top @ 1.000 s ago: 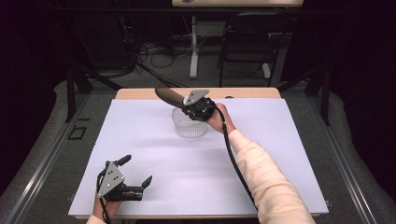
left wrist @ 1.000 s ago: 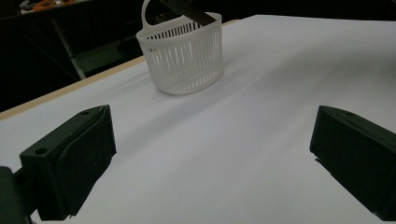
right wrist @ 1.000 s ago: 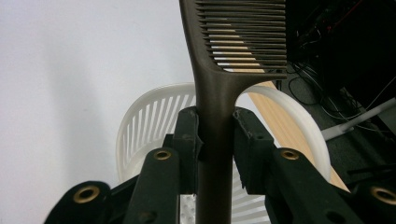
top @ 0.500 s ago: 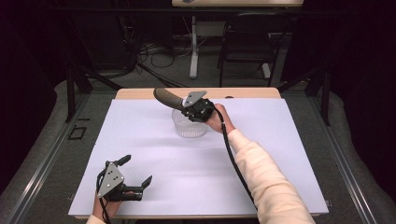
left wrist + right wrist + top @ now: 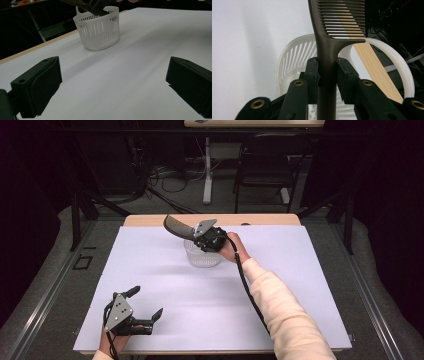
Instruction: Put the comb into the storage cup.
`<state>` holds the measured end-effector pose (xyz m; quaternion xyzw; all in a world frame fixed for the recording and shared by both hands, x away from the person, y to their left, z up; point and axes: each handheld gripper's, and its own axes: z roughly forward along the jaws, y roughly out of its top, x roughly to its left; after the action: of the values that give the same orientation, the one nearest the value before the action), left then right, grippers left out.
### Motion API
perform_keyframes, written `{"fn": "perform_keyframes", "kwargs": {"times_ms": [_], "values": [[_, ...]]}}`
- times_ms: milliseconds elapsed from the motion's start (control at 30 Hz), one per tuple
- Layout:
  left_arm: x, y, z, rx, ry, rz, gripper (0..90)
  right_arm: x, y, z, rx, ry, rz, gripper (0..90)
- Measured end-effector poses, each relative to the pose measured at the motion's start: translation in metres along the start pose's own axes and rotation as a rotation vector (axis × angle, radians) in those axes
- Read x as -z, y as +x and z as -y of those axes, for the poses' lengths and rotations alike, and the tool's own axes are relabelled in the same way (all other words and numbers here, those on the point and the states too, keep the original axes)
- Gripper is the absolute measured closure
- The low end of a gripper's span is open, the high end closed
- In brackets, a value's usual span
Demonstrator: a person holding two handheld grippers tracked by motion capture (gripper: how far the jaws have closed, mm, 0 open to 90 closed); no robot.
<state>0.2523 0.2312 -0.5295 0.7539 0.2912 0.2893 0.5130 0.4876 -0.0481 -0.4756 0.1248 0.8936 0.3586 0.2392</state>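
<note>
White paper covered the table (image 5: 150, 270); my right jaws (image 5: 202, 236) clamped the comb (image 5: 326, 62) above the basket (image 5: 202, 256) at twelve o'clock, not yet dropped; left jaws (image 5: 145, 307) gaped empty.

Dark room, grey floor (image 5: 45, 285) — tangled cables (image 5: 165, 175), black chair (image 5: 265, 165) — white-topped table (image 5: 310, 285)

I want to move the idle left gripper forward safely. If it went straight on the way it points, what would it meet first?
Probably the white slotted basket; bare white table cover lies before it.
</note>
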Motion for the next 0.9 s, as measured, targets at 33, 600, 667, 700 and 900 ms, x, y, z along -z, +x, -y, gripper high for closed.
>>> {"fn": "perform_keyframes", "kwargs": {"times_ms": [33, 600, 667, 700, 900], "values": [[0.0, -0.0003, -0.0001, 0.0, -0.002, 0.001, 0.3, -0.0005, -0.0005, 0.0001, 0.005, -0.001, -0.005, 72.0], [0.0002, -0.0005, -0.0005, -0.005, -0.006, 0.002, 0.3, -0.0081, 0.0046, 0.0008, 0.016, 0.034, -0.023, 72.0], [0.0002, -0.0005, -0.0006, -0.005, -0.006, 0.001, 0.3, -0.0089, 0.0052, 0.0008, 0.016, 0.035, -0.024, 72.0], [0.0004, -0.0006, -0.0006, -0.005, -0.006, 0.001, 0.3, -0.0093, 0.0055, 0.0008, 0.015, 0.037, -0.024, 72.0], [0.0002, -0.0004, -0.0005, -0.005, -0.007, 0.001, 0.3, -0.0101, 0.0064, 0.0011, 0.004, 0.047, -0.035, 72.0]]}}
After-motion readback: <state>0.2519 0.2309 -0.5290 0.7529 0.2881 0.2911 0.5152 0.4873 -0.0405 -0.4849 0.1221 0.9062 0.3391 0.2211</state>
